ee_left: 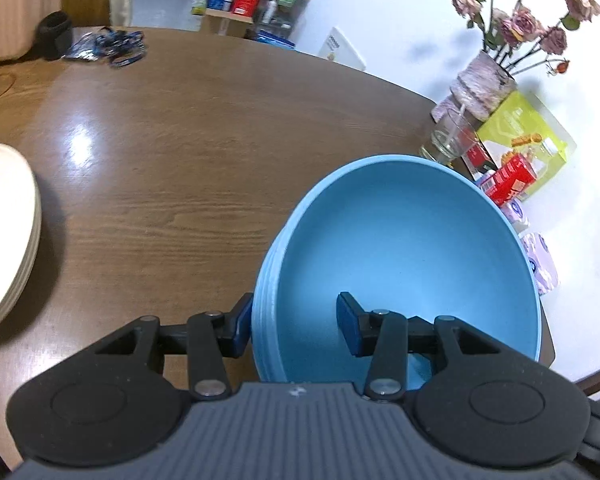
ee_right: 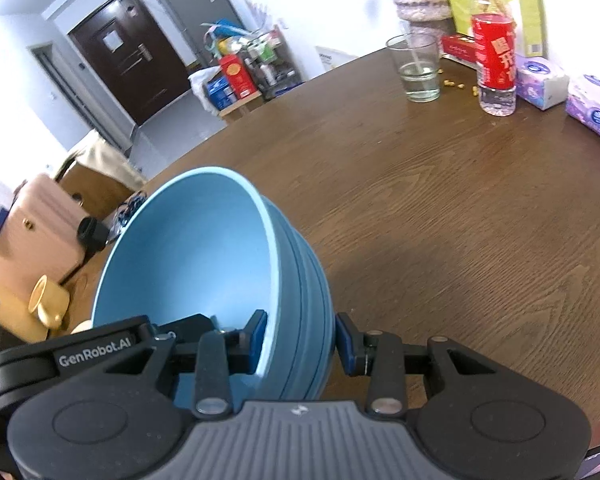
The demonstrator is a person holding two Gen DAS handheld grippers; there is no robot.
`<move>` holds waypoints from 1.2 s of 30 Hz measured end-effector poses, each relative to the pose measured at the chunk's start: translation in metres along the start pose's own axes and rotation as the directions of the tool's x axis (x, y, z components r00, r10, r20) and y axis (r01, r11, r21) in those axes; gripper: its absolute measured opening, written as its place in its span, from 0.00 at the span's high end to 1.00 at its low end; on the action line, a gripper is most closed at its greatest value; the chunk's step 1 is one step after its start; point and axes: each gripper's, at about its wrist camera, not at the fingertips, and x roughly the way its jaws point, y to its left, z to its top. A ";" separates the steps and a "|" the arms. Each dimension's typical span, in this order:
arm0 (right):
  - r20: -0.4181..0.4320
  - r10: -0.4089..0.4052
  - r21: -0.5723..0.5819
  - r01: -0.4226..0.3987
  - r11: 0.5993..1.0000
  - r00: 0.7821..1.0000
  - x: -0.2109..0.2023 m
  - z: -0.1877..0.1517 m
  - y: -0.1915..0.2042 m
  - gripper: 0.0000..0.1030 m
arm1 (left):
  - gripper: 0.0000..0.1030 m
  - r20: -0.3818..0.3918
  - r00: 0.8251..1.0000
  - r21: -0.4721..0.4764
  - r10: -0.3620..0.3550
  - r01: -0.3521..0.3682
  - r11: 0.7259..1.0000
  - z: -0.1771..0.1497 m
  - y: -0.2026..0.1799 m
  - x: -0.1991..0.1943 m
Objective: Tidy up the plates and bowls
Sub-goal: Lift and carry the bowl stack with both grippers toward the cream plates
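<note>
Both grippers, left gripper and right gripper, clamp the blue bowl stack rims (9 and 3 o'clock); uneven pull could drop it on the surface.

Wooden table: drinking glass at 1 o'clock; red-label bottle beside it; tissue packs at 2 o'clock.

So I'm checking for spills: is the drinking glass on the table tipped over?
No, the glass stands upright on the table, with a little clear liquid inside.
</note>
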 end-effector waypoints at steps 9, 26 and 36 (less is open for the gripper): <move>-0.029 0.046 -0.068 -0.048 0.997 0.999 -0.008 -0.007 0.007 0.65 | 0.57 0.042 0.998 -0.071 0.043 -0.040 0.997 -0.017 0.005 -0.018; -0.080 0.146 -0.203 -0.159 0.966 0.986 -0.009 -0.023 0.062 0.65 | 0.57 0.126 0.983 -0.198 0.132 -0.105 0.975 -0.028 0.054 -0.063; -0.105 0.164 -0.231 -0.184 0.955 0.981 0.003 -0.036 0.114 0.65 | 0.57 0.132 0.979 -0.225 0.158 -0.125 0.966 -0.018 0.105 -0.085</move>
